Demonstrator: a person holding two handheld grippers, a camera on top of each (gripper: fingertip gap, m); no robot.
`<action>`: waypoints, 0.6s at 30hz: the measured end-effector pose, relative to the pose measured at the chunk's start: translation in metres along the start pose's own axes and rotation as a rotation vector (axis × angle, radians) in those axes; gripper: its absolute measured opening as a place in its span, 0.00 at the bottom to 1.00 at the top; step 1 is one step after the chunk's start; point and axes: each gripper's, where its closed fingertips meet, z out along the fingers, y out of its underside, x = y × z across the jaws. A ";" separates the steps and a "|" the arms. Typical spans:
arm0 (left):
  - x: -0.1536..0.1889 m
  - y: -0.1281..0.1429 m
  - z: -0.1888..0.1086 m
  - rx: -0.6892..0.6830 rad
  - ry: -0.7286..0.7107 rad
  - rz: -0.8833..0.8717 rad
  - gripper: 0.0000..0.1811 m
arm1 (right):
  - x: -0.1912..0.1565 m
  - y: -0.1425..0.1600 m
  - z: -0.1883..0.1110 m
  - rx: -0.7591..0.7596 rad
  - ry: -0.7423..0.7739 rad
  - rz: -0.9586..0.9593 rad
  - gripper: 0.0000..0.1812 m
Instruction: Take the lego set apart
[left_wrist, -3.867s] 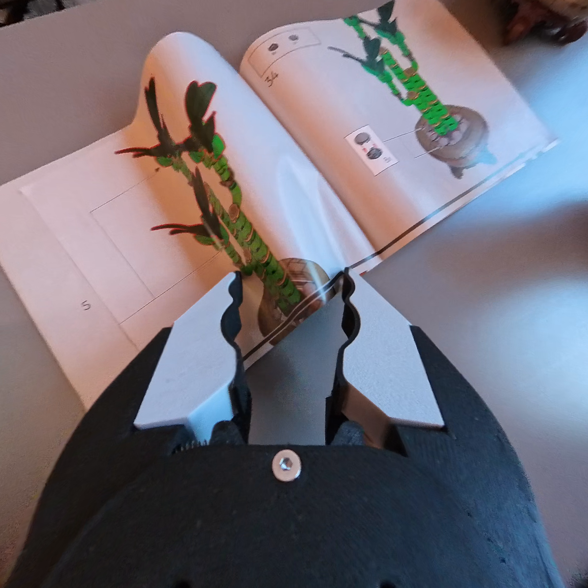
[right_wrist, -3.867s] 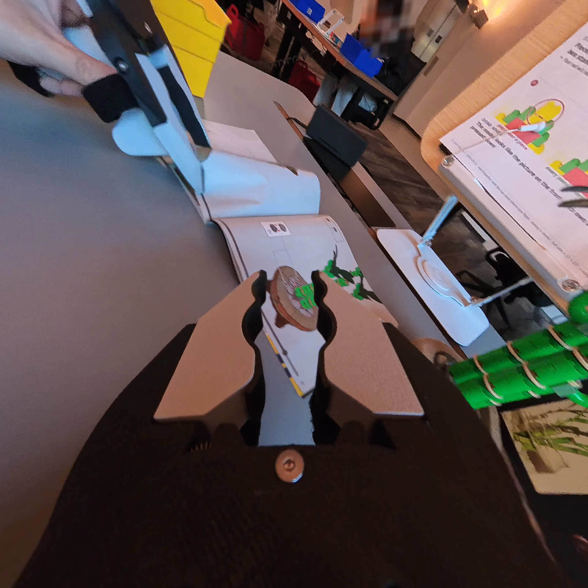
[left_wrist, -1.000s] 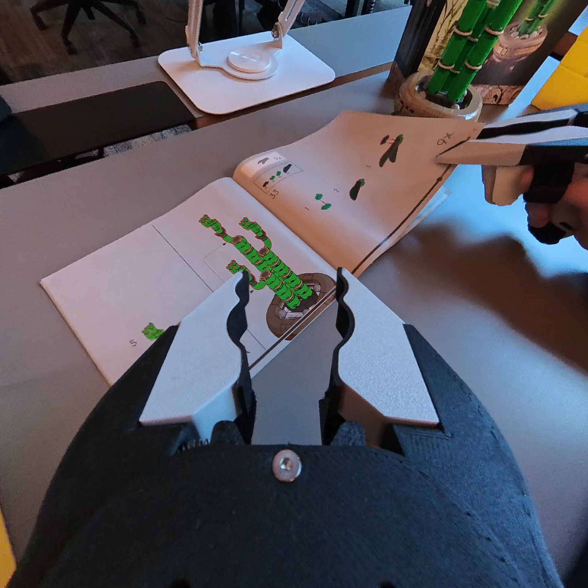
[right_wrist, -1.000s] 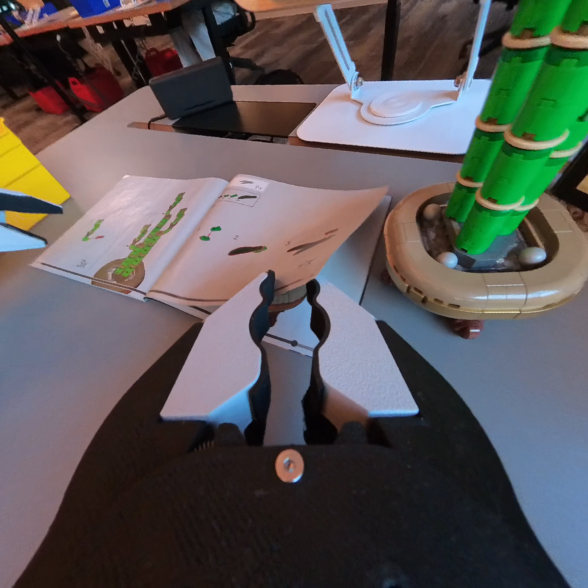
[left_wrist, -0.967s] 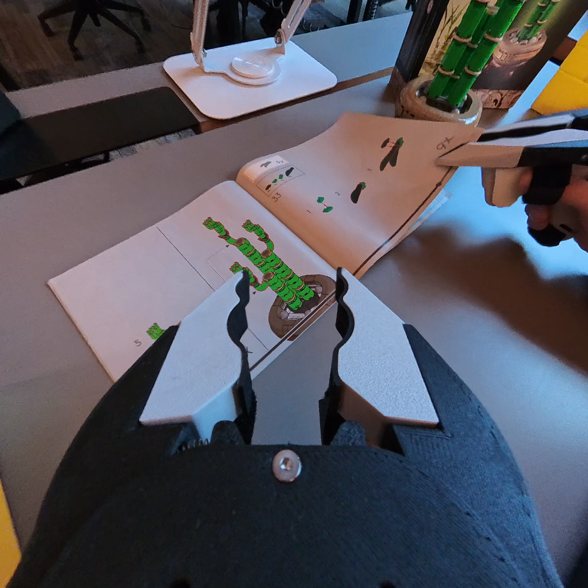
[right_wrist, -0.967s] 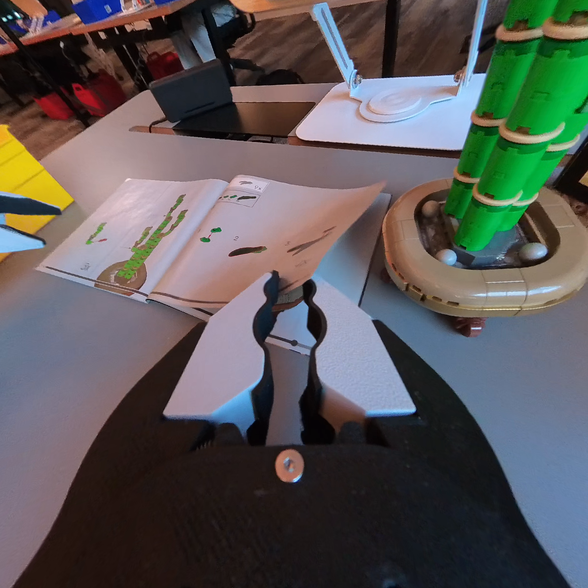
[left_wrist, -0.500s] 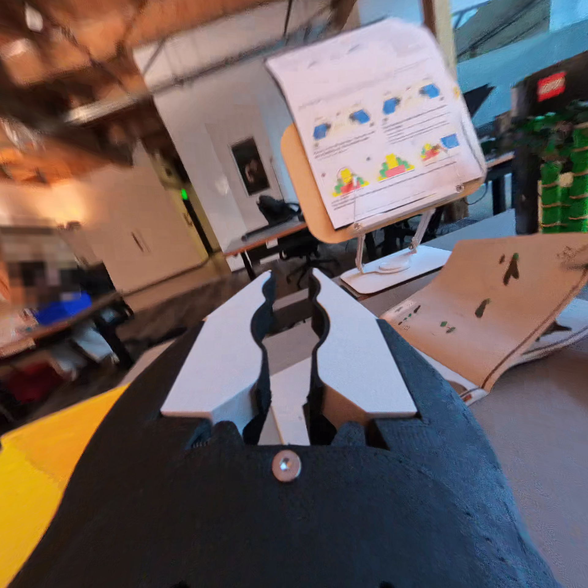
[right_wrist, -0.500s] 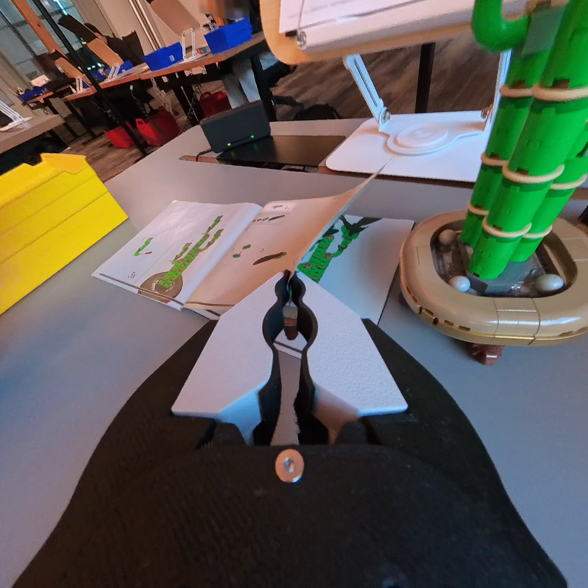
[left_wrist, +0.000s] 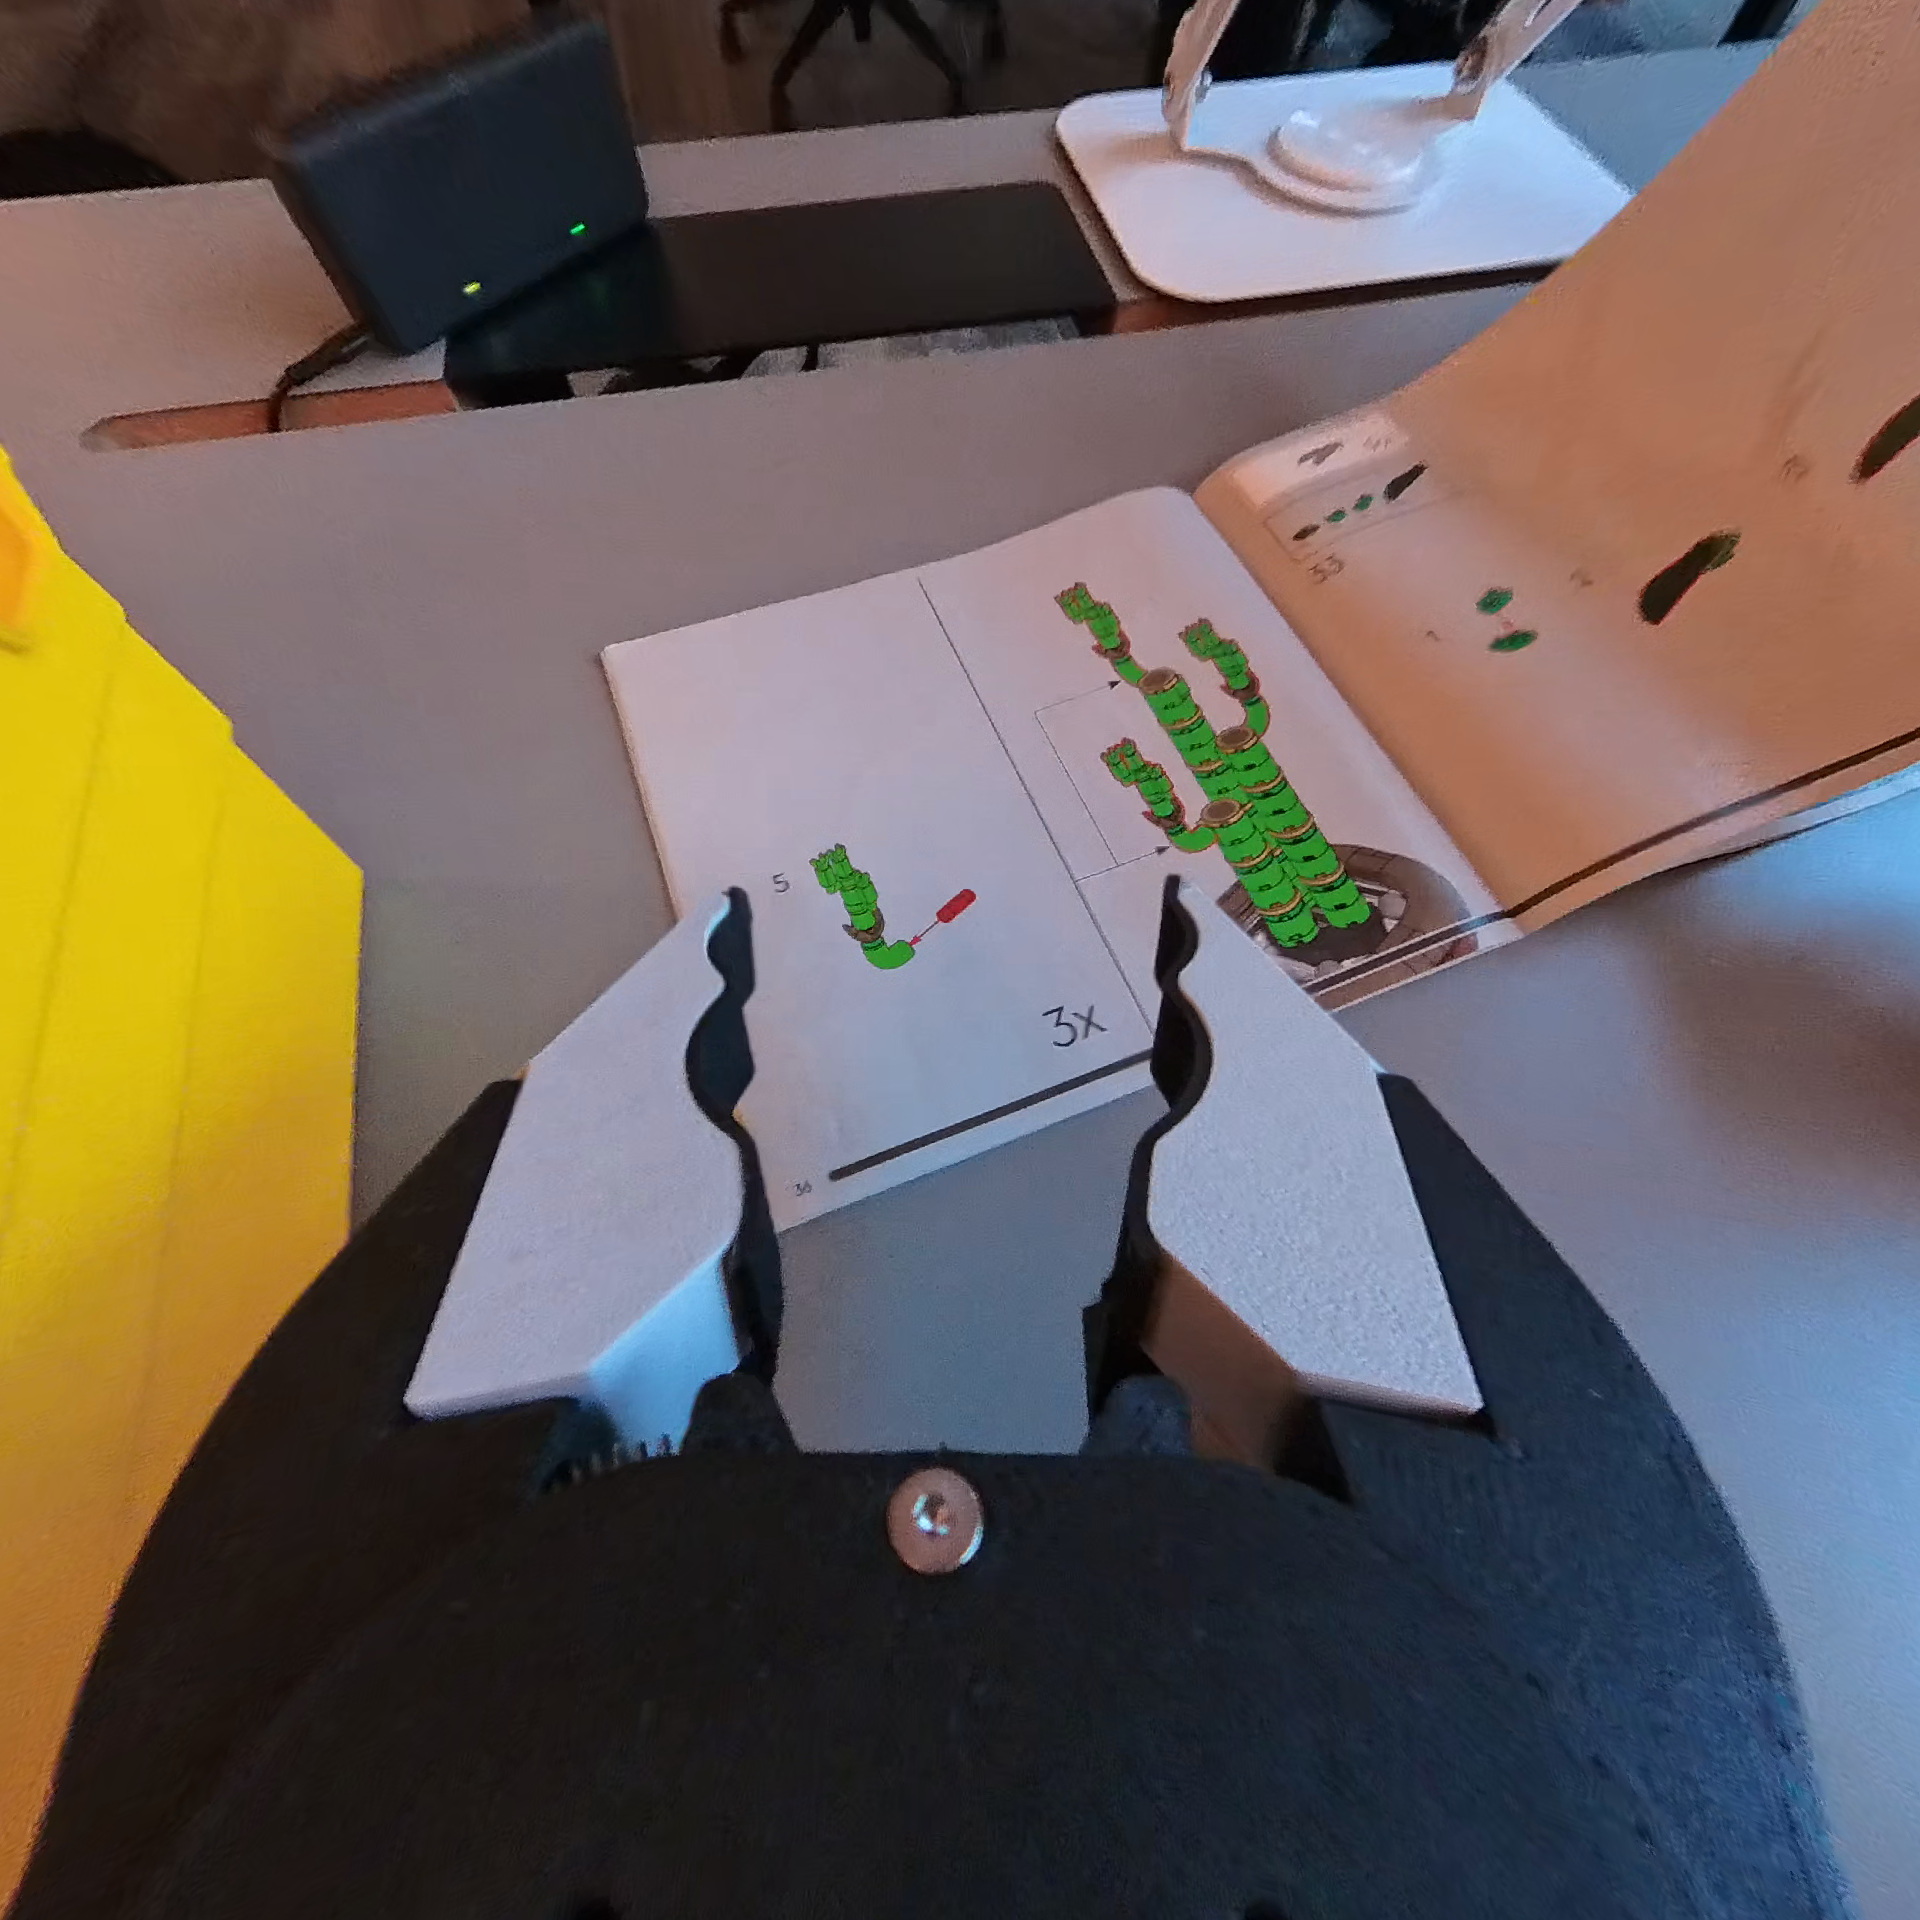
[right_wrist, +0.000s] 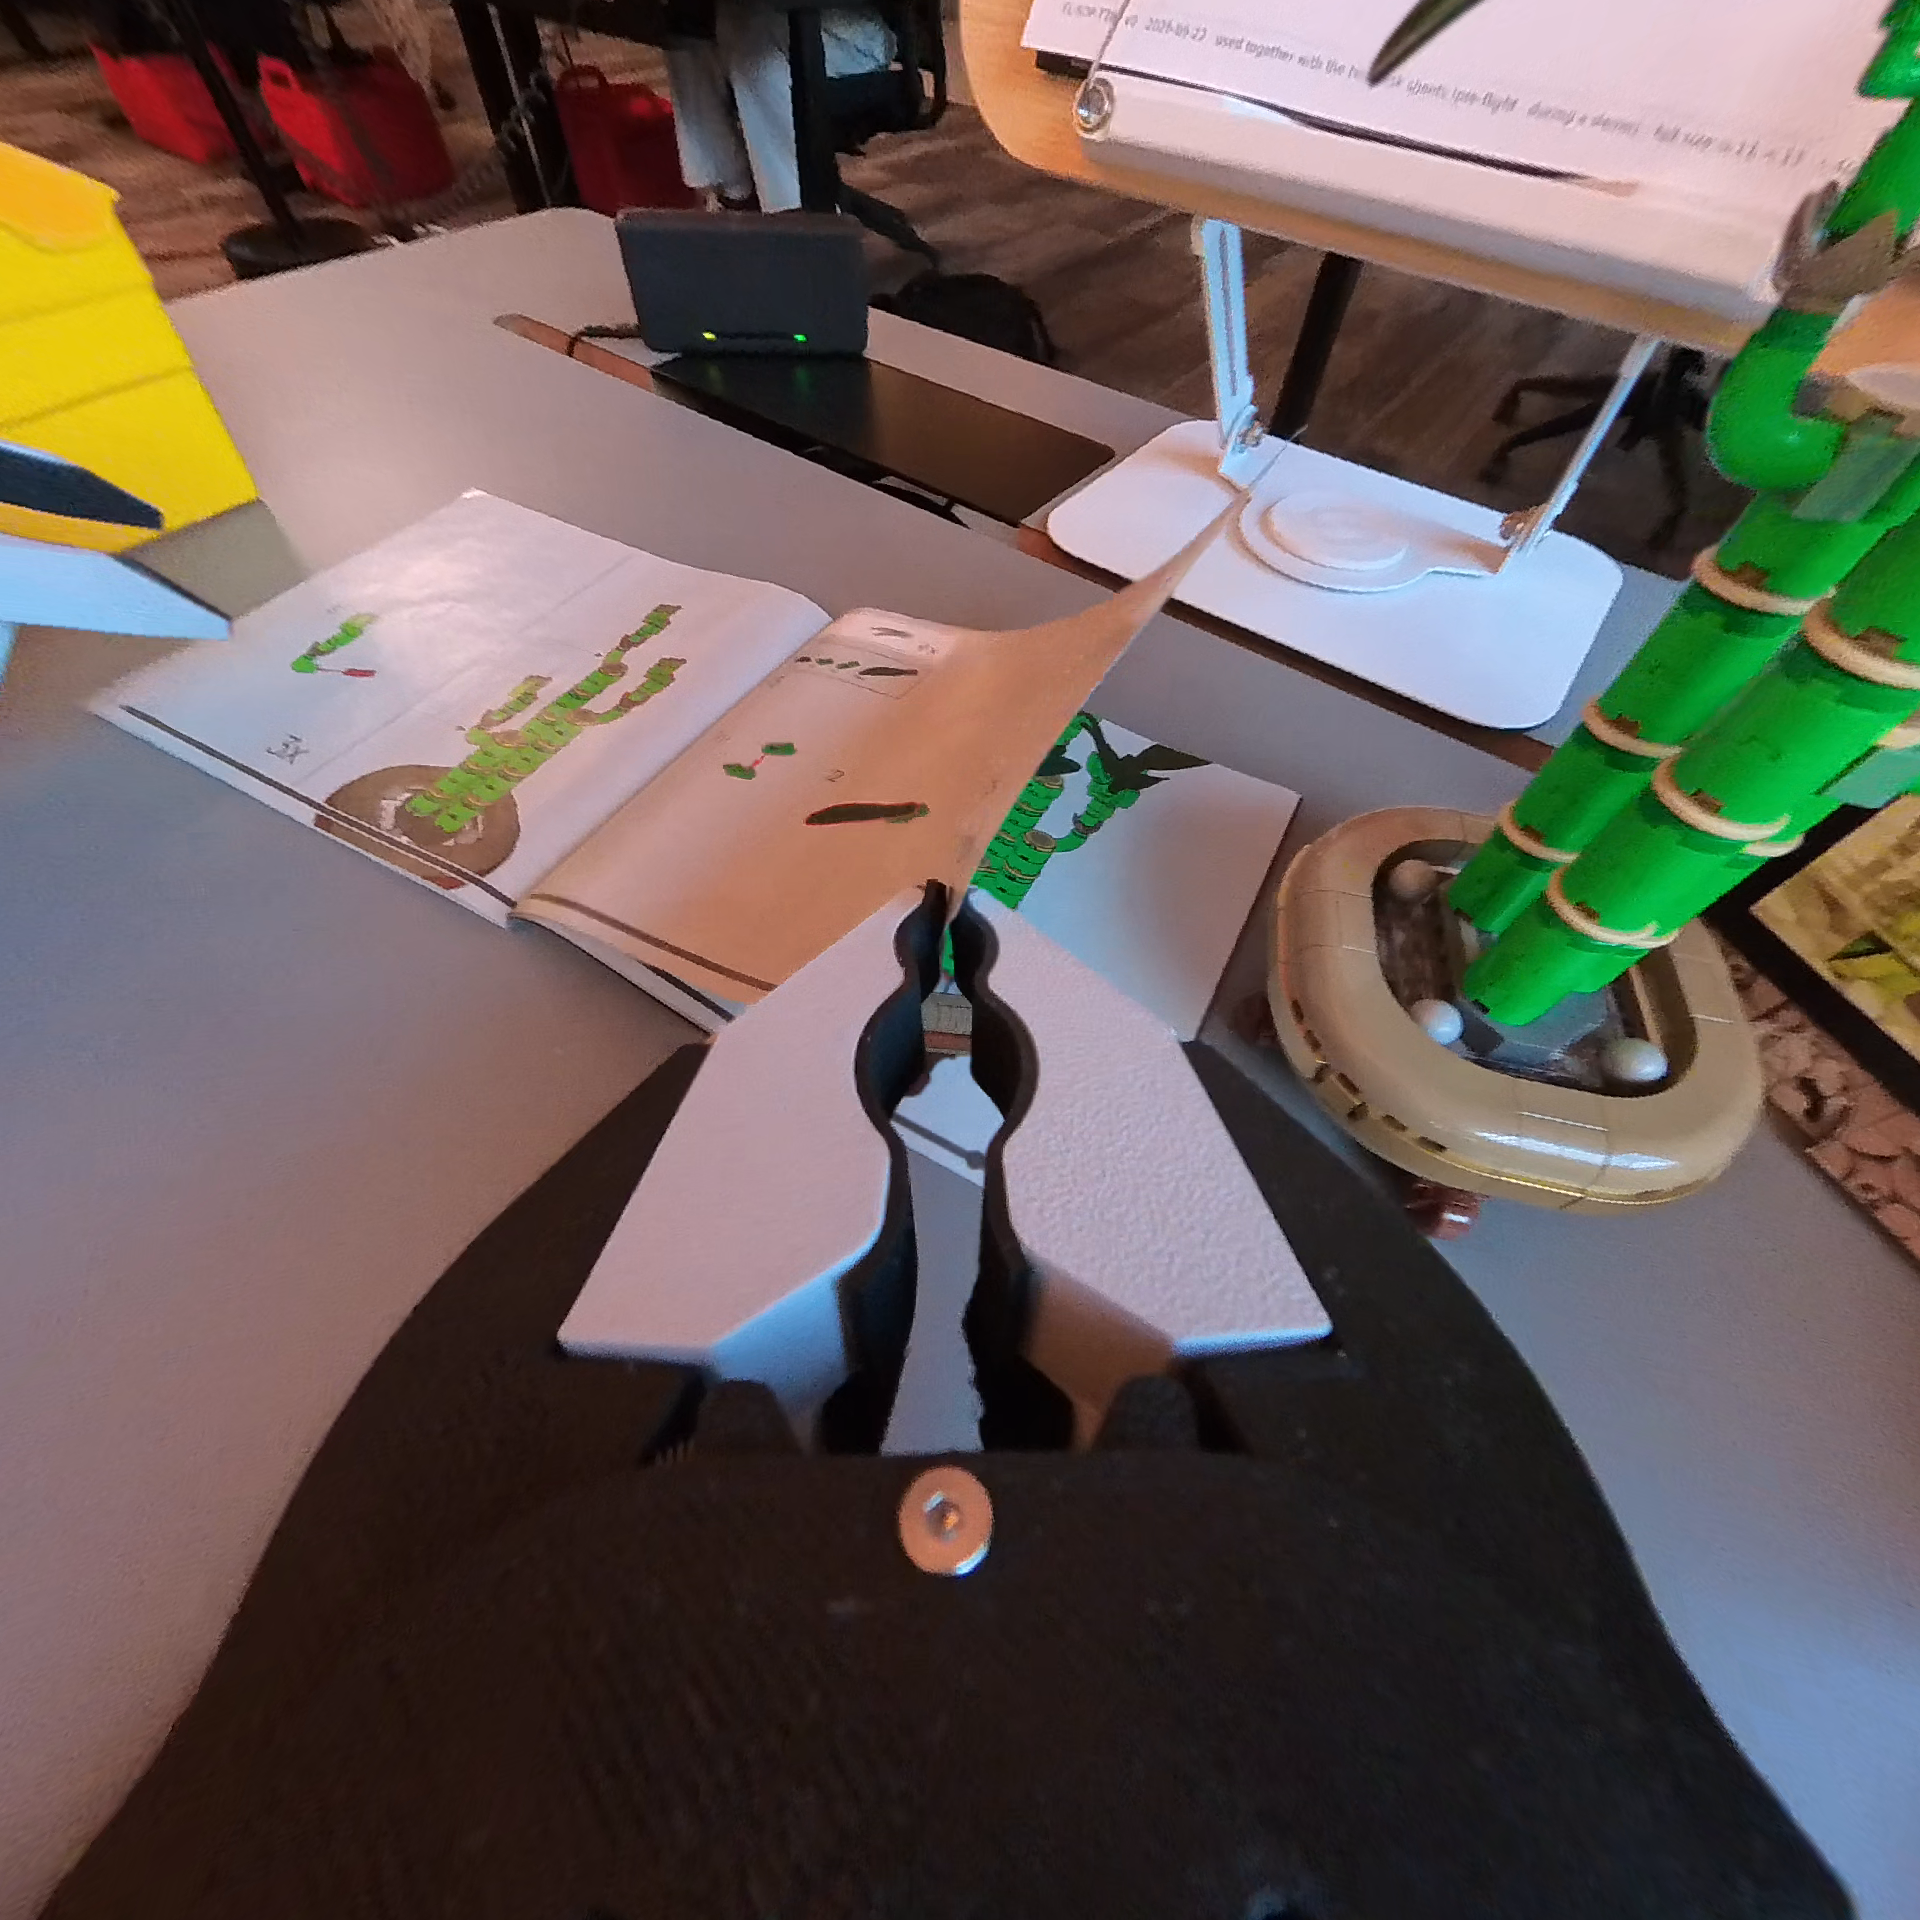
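Tongs of the right gripper (right_wrist: 943, 906) are pinched together on the edge of a lifted page (right_wrist: 1049, 717) of the instruction booklet (right_wrist: 499, 665), which is spread open on the grey desk (right_wrist: 260, 1091). The left tongs (left_wrist: 951, 904) are held wide apart above the booklet's near left page, clamped on nothing. The lego bamboo set (right_wrist: 1621, 790) is stood in its tan oval pot (right_wrist: 1496, 1153) by the desk's right edge, just beside the booklet. A yellow bin (left_wrist: 145, 935) is seen at the left edge.

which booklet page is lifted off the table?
The right-hand page, pinched at its edge by the shut right claw and curling upward. The left page and the one underneath lie flat.
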 end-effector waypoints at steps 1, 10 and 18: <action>-0.001 0.003 0.001 -0.013 -0.022 0.020 0.45 | 0.002 0.001 0.000 -0.007 0.013 -0.016 0.00; 0.013 0.030 0.016 -0.142 -0.043 0.052 0.54 | 0.025 0.015 0.000 -0.105 0.122 -0.098 0.12; 0.009 0.042 0.025 -0.190 -0.022 0.025 0.53 | 0.045 0.019 -0.011 -0.164 0.204 -0.226 0.16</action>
